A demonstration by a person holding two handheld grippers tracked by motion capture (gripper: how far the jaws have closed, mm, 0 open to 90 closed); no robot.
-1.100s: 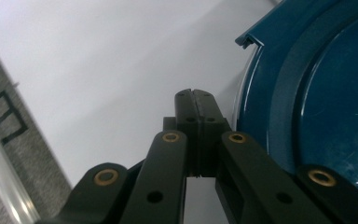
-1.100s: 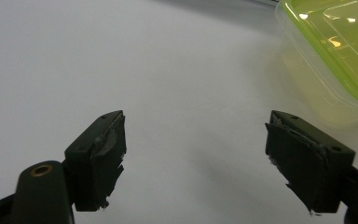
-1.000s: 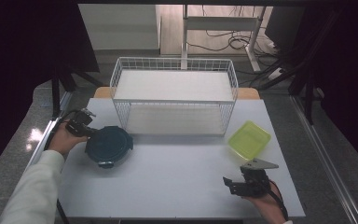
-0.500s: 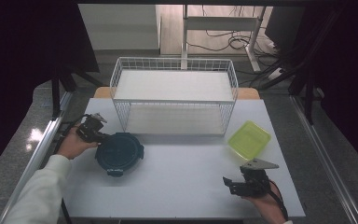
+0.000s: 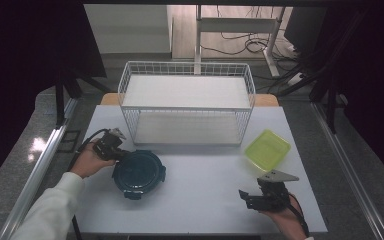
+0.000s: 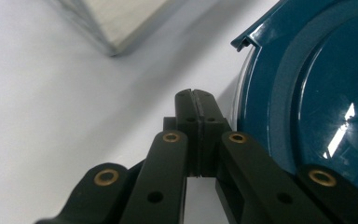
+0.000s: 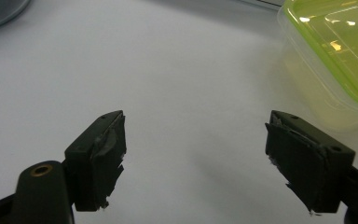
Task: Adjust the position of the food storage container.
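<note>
Left gripper [image 6: 196, 100]: jaws pressed together, nothing between them, tips just beside the rim of the round dark-blue container [image 6: 317, 93], which lies to their right in the left gripper view. In the high view this container [image 5: 139, 173] sits on the white table [image 5: 200, 200], front-left, in front of the wire basket [image 5: 187, 102], and the left gripper [image 5: 111, 146] is at its upper-left edge, touching or nearly; I cannot tell which. Being round, it has no long axis, so approach direction matters little.

Right gripper [image 7: 193, 158]: jaws spread wide, empty. It [image 5: 260, 197] rests near the front-right, well apart from the blue container. The green container [image 7: 335, 46] is just ahead and to the right of it.

The left hand is clearly nearer, so I judge the next push or grasp on the blue container belongs to the left.
</note>
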